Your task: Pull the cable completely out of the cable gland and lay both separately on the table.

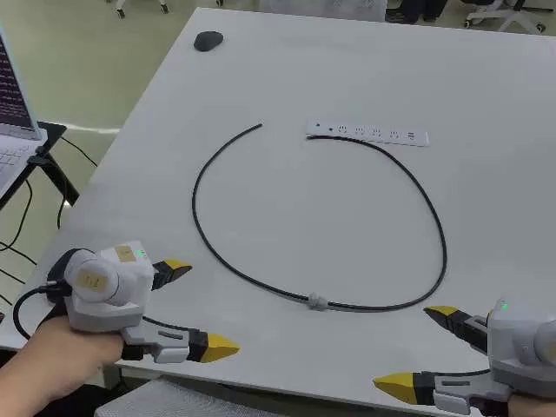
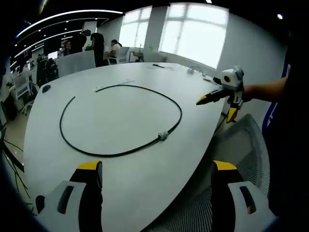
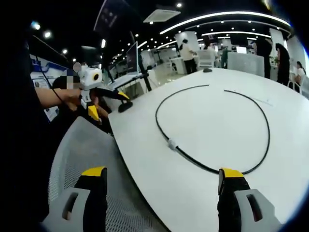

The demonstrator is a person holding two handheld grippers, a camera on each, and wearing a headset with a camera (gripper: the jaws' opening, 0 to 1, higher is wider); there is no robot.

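Observation:
A long black cable (image 1: 198, 221) lies in a wide open loop on the white table (image 1: 304, 208). A small grey cable gland (image 1: 318, 302) sits threaded on it at the loop's near side, also seen as the gland (image 2: 163, 136) and the gland (image 3: 171, 144). My left gripper (image 1: 204, 306) hovers open at the near left edge of the table, well left of the gland. My right gripper (image 1: 413, 346) hovers open at the near right edge. Both hold nothing. In their own views, the left gripper (image 2: 157, 166) and right gripper (image 3: 162, 172) show wide-apart yellow-tipped jaws.
A white power strip (image 1: 367, 134) lies beyond the loop, near one cable end. A dark mouse (image 1: 208, 40) rests at the far left of the table. A laptop (image 1: 13, 104) stands on a side stand to the left. A mesh chair back (image 1: 174, 400) sits below the near edge.

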